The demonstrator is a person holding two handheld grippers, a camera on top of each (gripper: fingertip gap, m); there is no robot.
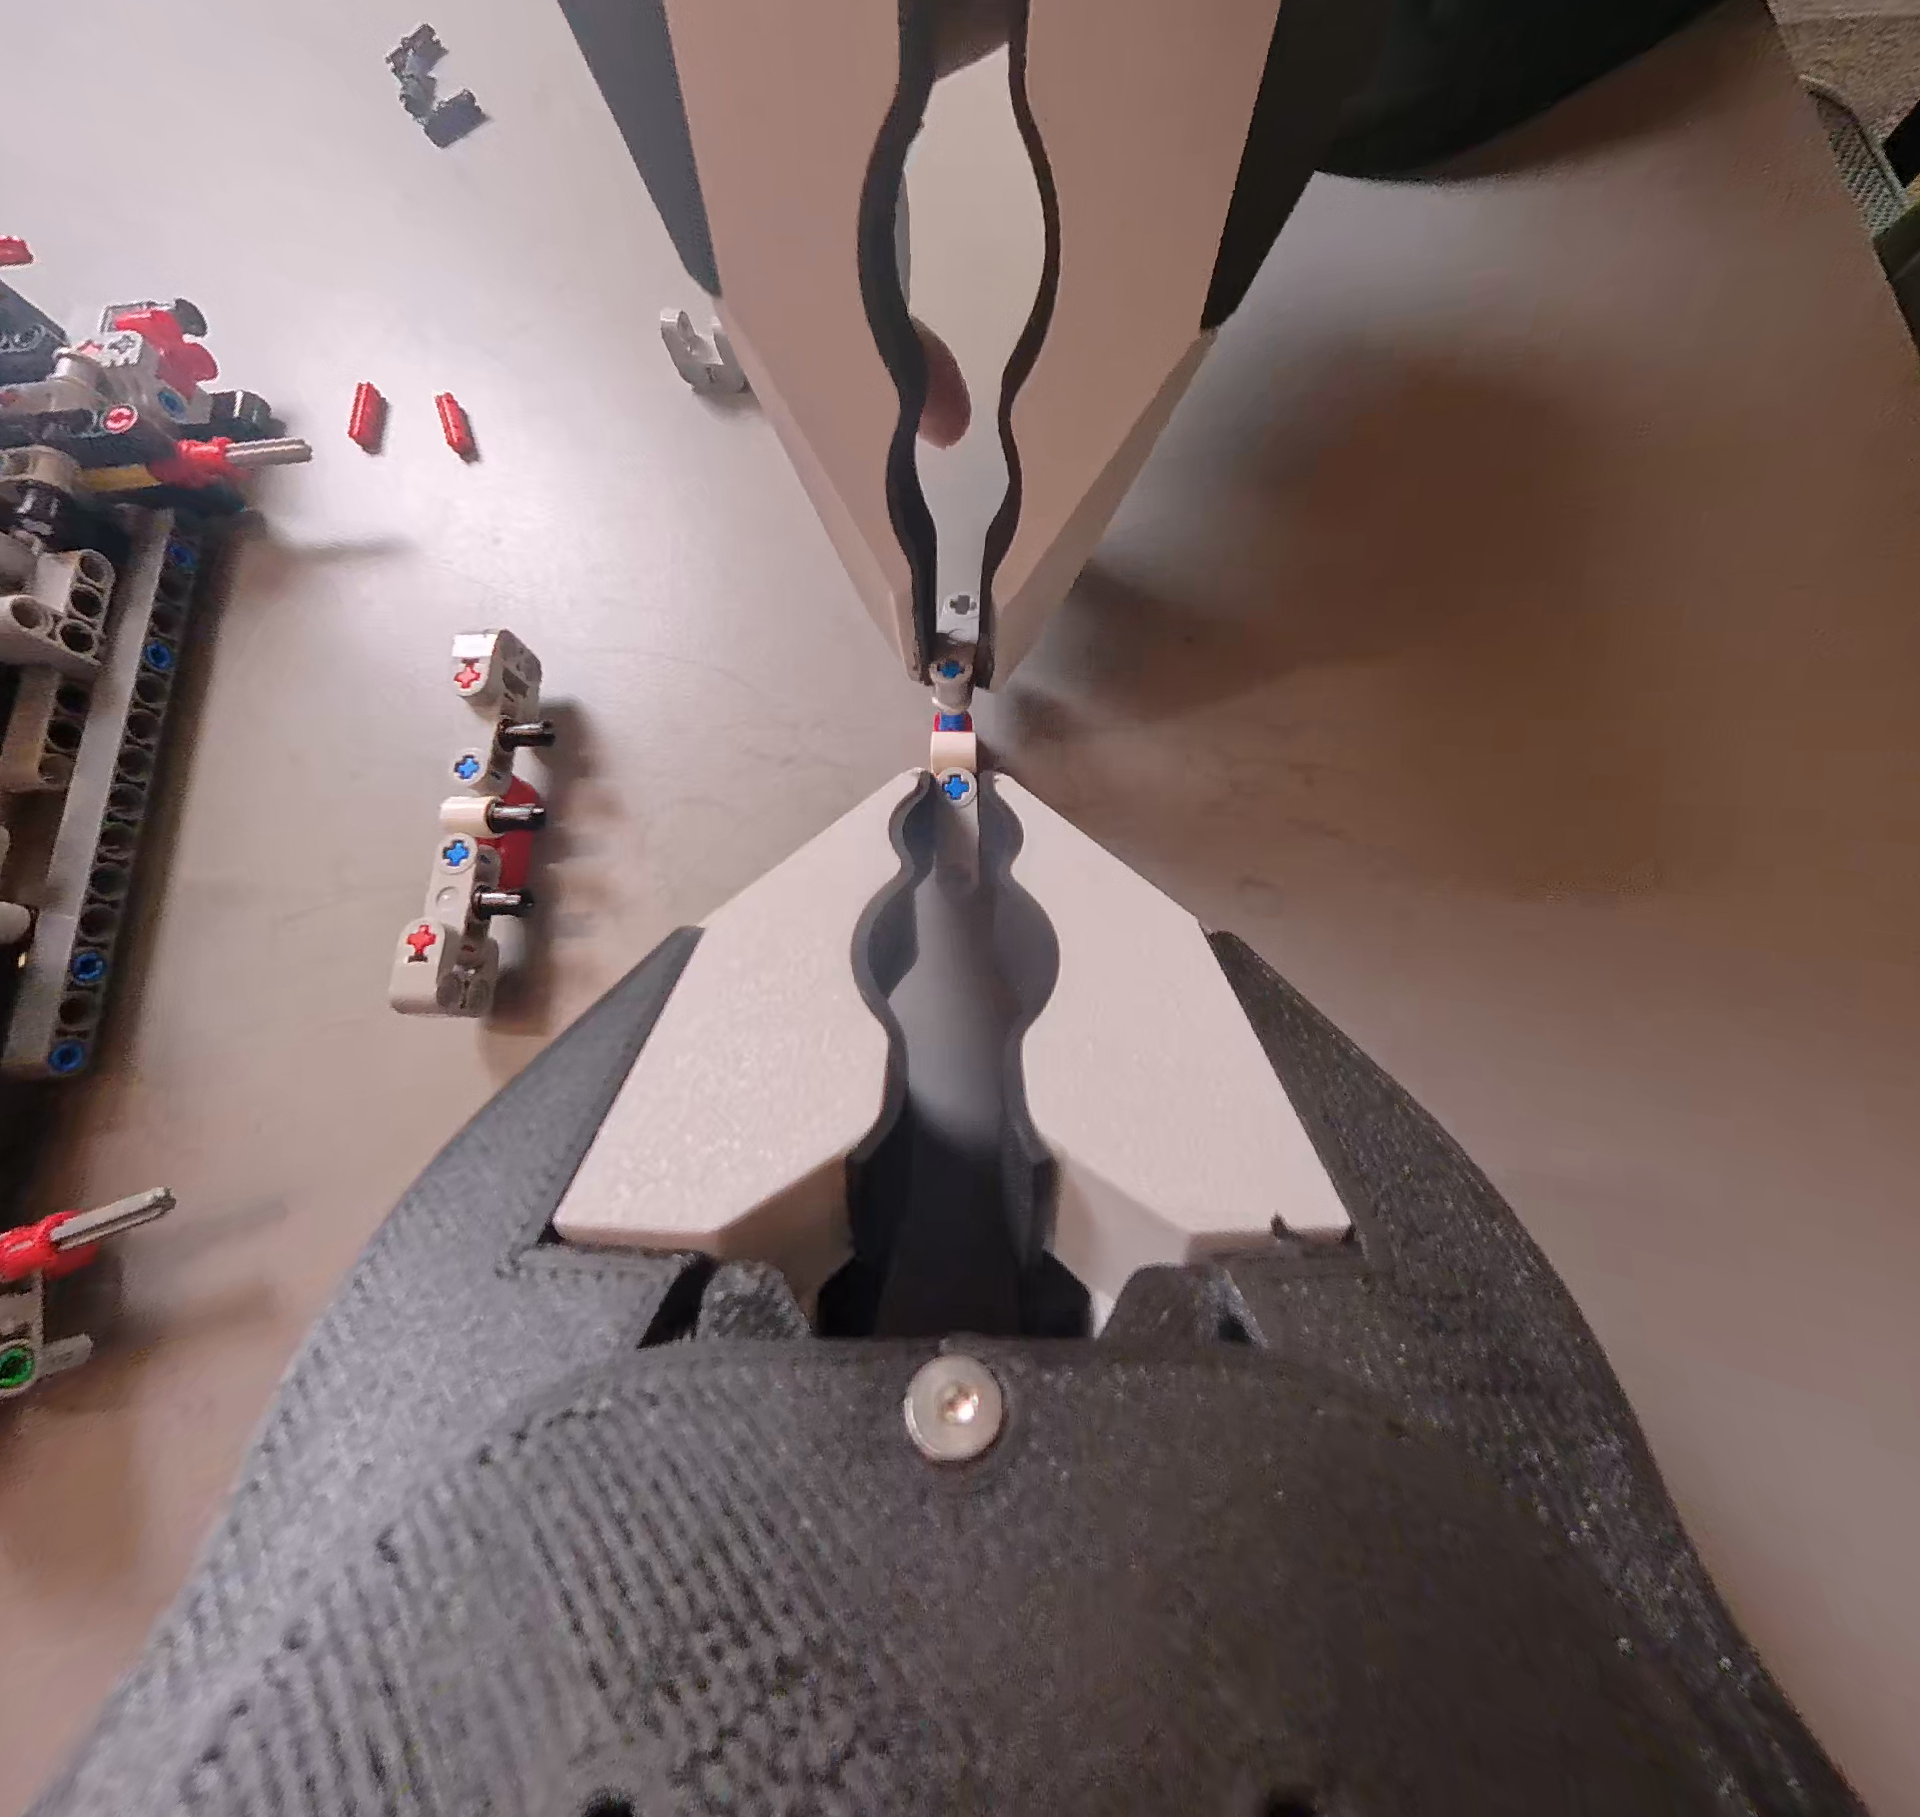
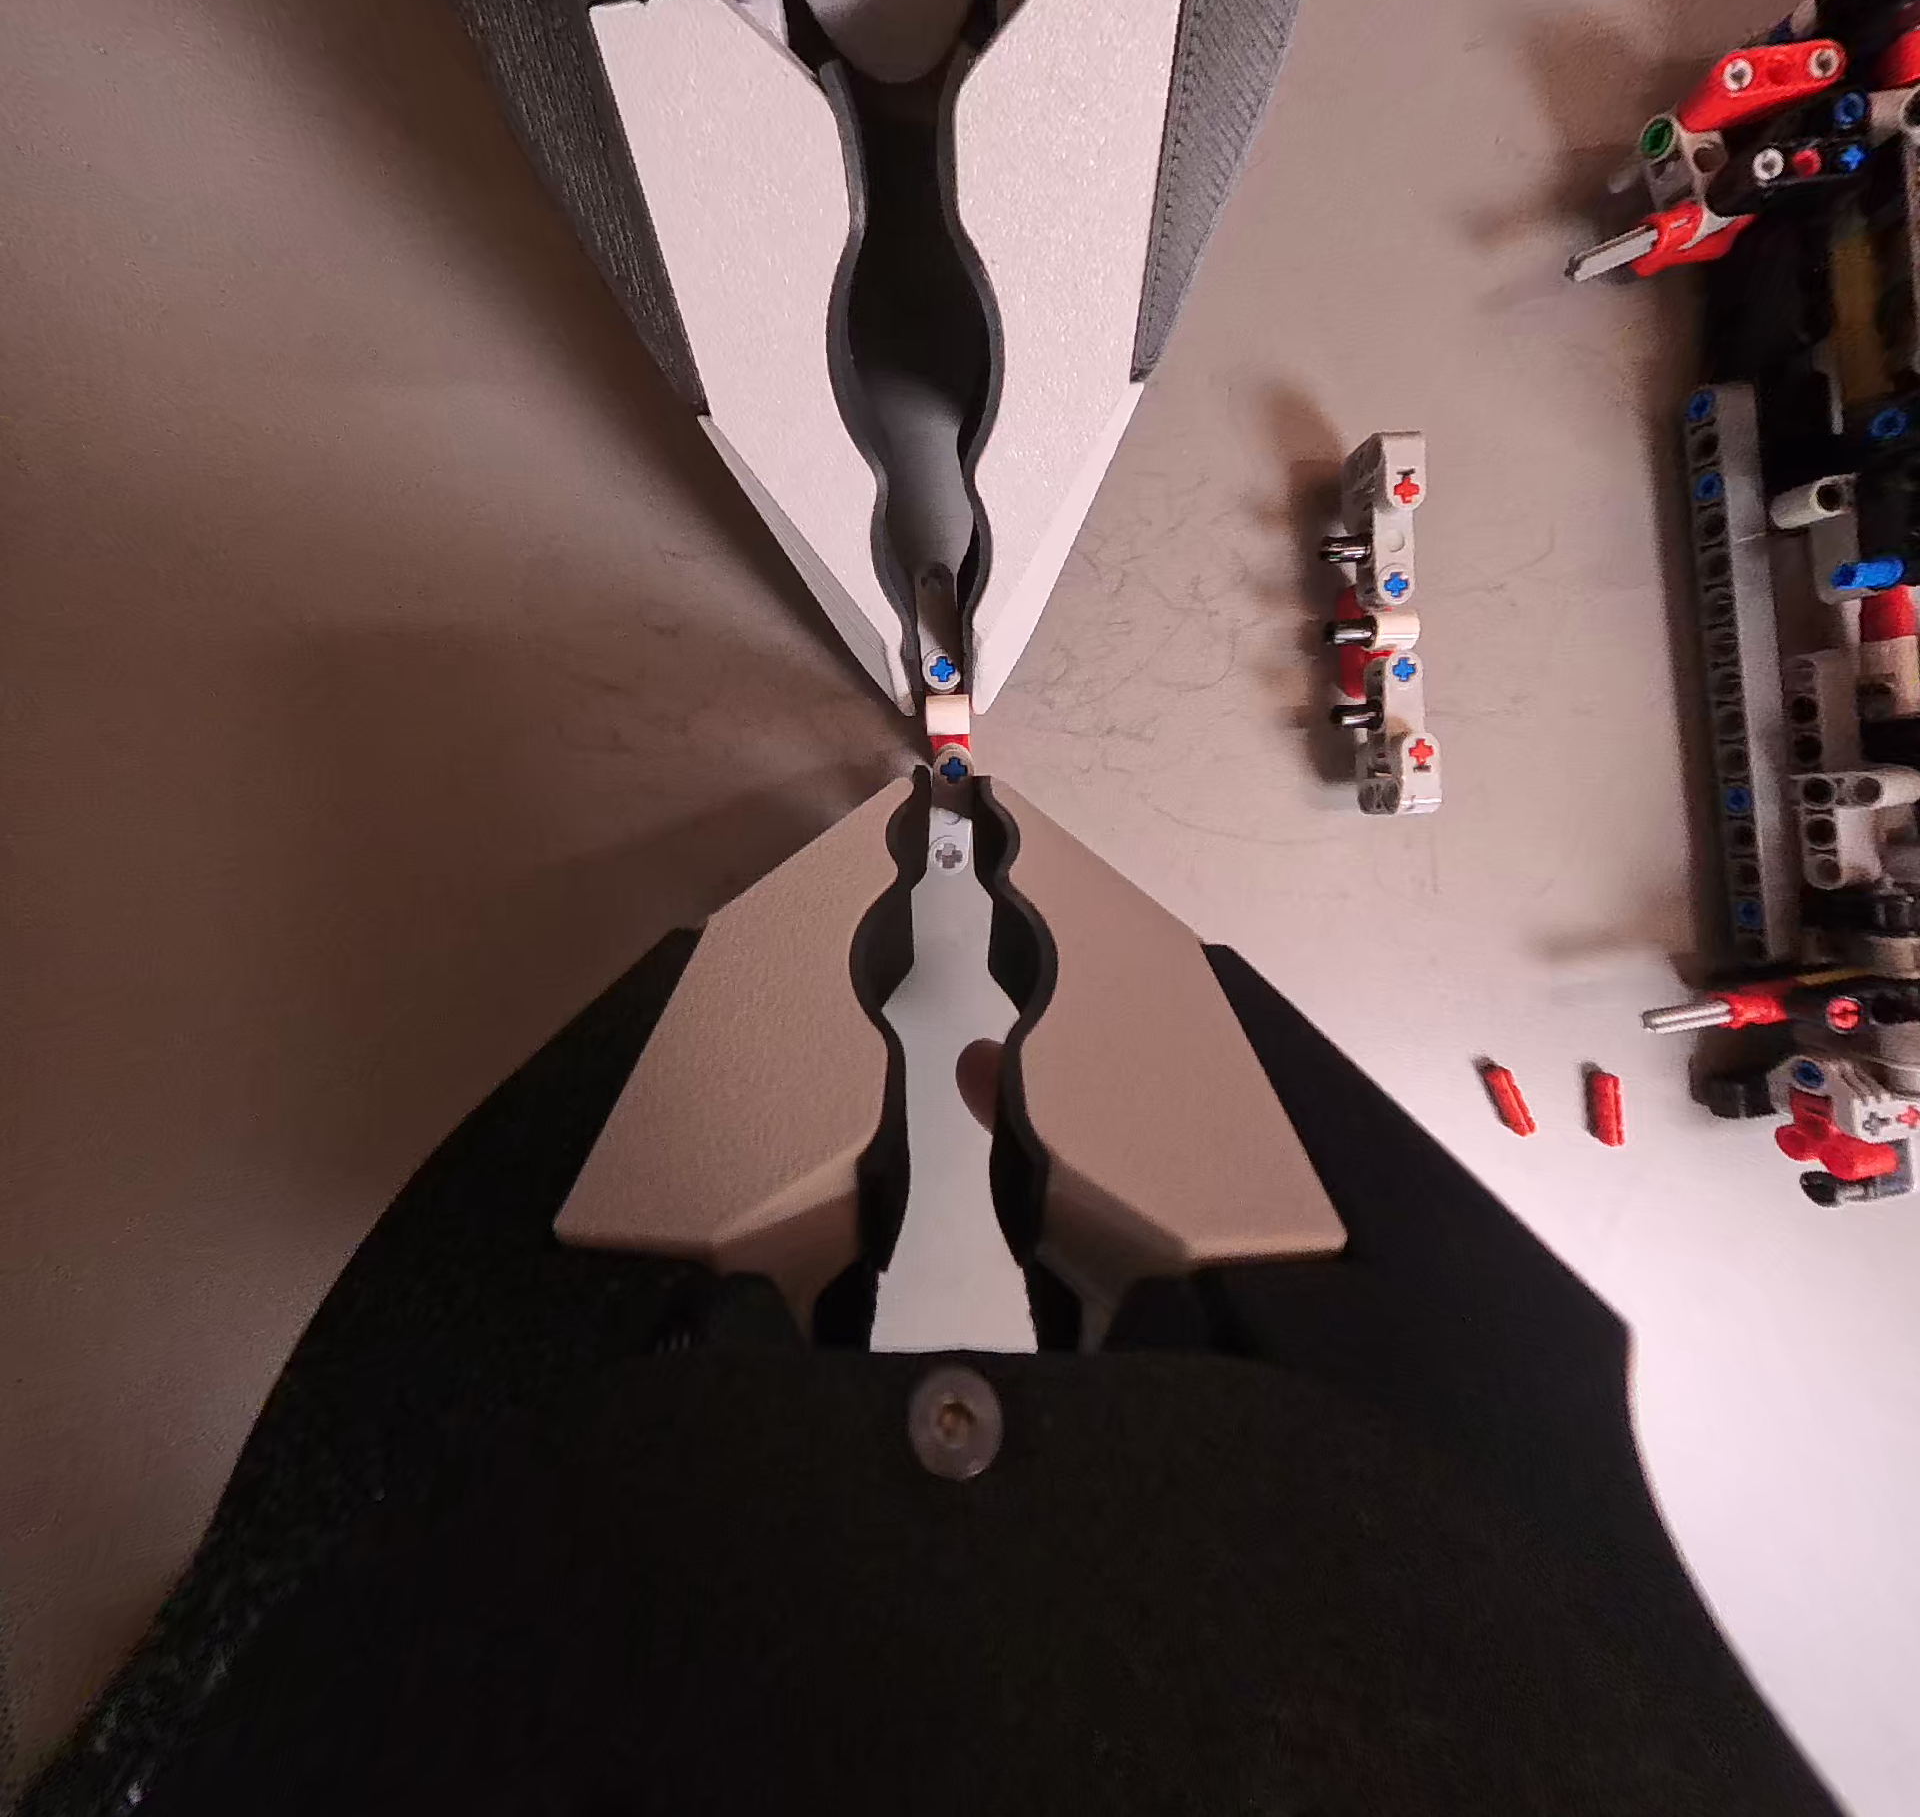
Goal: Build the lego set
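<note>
My two grippers meet tip to tip above the beige table (image 1: pixel 1455 728). My left gripper (image 1: pixel 956 780) is shut on a small grey beam with a blue cross pin (image 1: pixel 958 786). My right gripper (image 2: pixel 951 782) is shut on a thin grey beam (image 2: pixel 948 853) that also carries a blue cross pin. A white bush (image 2: pixel 945 713) and a red part (image 2: pixel 948 741) sit between the two beams and join them in one line. In the left wrist view the right gripper (image 1: pixel 954 676) comes in from the top. In the right wrist view the left gripper (image 2: pixel 940 702) comes in from the top.
A grey sub-assembly with red and blue cross pins and black pins (image 1: pixel 468 832) lies on the table; it also shows in the right wrist view (image 2: pixel 1387 624). The large chassis build (image 1: pixel 94 676) lies beyond it. Two red pieces (image 1: pixel 366 414), a grey connector (image 1: pixel 701 349) and dark grey parts (image 1: pixel 431 84) lie loose. Both grippers' tips are close together, under 4 cm apart. Both grippers' tips are roughly 15 cm from the large chassis build (image 1: pixel 94 676). Seen from the right wrist view (image 2: pixel 1788 760) as well.
</note>
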